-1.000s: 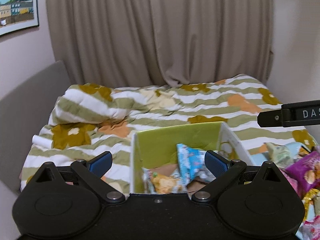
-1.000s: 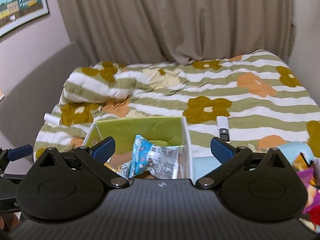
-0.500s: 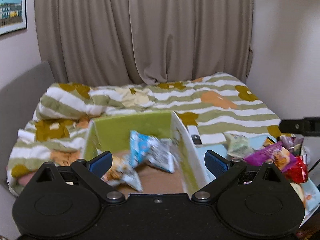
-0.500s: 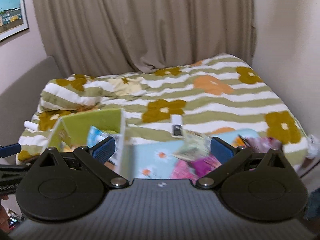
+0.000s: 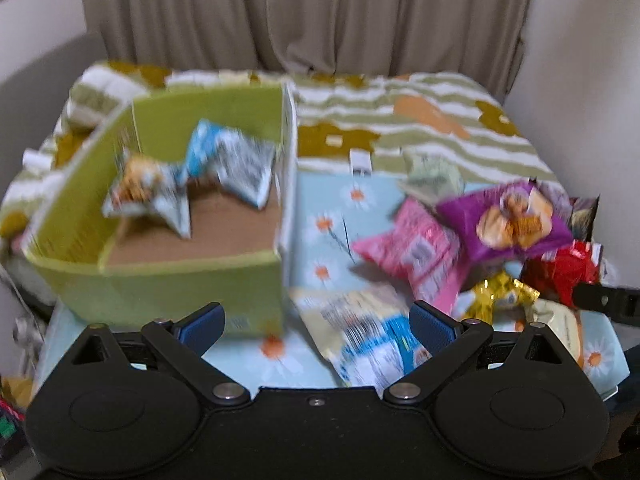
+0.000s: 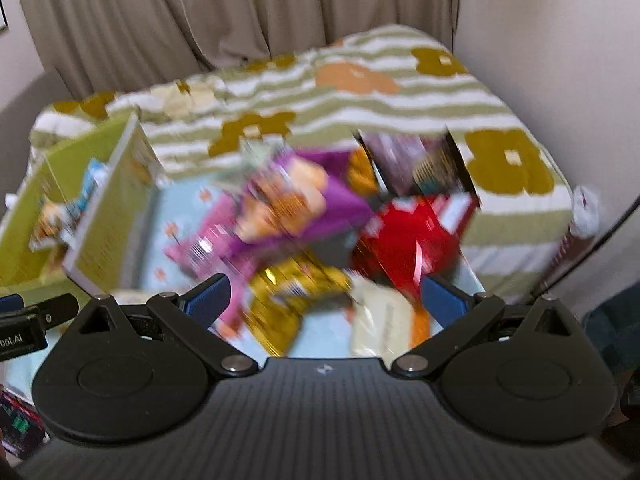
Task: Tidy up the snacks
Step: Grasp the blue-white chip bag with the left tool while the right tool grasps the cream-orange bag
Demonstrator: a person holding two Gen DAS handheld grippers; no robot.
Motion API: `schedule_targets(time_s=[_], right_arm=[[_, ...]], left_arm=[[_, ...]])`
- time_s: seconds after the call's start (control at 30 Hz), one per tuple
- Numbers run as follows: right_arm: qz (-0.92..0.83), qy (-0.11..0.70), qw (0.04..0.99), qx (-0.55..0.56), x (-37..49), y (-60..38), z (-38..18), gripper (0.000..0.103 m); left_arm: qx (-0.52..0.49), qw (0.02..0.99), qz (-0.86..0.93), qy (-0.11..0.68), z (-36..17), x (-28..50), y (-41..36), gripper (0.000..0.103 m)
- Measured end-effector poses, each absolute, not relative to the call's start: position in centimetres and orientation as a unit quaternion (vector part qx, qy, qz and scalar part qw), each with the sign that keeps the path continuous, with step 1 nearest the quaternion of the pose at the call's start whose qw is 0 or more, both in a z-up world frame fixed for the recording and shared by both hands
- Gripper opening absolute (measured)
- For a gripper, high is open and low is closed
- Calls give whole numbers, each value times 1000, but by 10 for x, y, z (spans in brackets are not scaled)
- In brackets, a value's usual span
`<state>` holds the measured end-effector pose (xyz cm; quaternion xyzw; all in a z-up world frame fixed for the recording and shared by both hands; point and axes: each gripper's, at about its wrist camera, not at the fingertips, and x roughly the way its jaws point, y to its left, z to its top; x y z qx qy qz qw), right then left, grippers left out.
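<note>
A green cardboard box (image 5: 168, 276) stands on the left of a light blue flowered mat (image 5: 320, 216) and holds a blue-and-white snack bag (image 5: 236, 168) and an orange-printed bag (image 5: 144, 192). Loose snack bags lie to its right: pink (image 5: 416, 252), purple (image 5: 508, 216), red (image 5: 560, 272), gold (image 5: 500, 292) and a white-and-blue one (image 5: 360, 332). My left gripper (image 5: 316, 322) is open and empty above the white-and-blue bag. My right gripper (image 6: 326, 294) is open and empty above the gold bag (image 6: 288, 292) and red bag (image 6: 408, 240). The box shows at its left (image 6: 108, 216). Both views are blurred.
The mat lies on a bed with a green striped, flowered quilt (image 5: 440, 120). A small white remote (image 5: 360, 160) lies at the mat's far edge. Beige curtains (image 5: 304, 16) hang behind. A wall (image 6: 560, 80) runs close on the right.
Both grippers have swung right and tilted down, from the box toward the pile of loose bags. Both stay open and empty.
</note>
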<state>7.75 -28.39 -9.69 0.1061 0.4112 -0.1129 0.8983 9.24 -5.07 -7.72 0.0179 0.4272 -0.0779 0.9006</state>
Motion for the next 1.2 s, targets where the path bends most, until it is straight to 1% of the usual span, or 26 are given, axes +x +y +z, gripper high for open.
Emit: schedule_targets(time_s=[0.17, 0.3, 0.47, 0.67, 0.83, 0.87, 0.93, 1.0, 1.17, 1.2], right_arm=[[-118, 434, 884, 126, 78, -304, -138, 103], [-120, 443, 877, 137, 81, -313, -159, 103], [-122, 451, 874, 133, 90, -318, -175, 103], [-120, 455, 870, 145, 97, -323, -184, 103], [-121, 461, 867, 148, 103, -326, -190, 103], [-121, 463, 866, 147, 105, -326, -191, 103], [-122, 466, 864, 146, 107, -325, -193, 103], [-125, 469, 863, 143, 110, -325, -195, 103], [-137, 475, 860, 129, 116, -325, -205, 103], [-138, 477, 858, 128, 117, -325, -207, 101]], left_arm=[[-23, 884, -67, 463, -114, 103, -66, 100], [-24, 883, -62, 464, -131, 111, -82, 100], [-5, 882, -52, 469, -147, 124, -97, 100], [-26, 869, -59, 490, -162, 133, -96, 97], [-23, 871, -71, 486, -161, 134, -97, 88], [-17, 872, -74, 484, -160, 133, -99, 84], [-7, 873, -79, 481, -159, 132, -100, 81], [-8, 872, -87, 481, -157, 132, -99, 74], [-2, 874, -99, 476, -153, 132, -99, 67], [2, 875, -100, 474, -152, 131, -99, 66]])
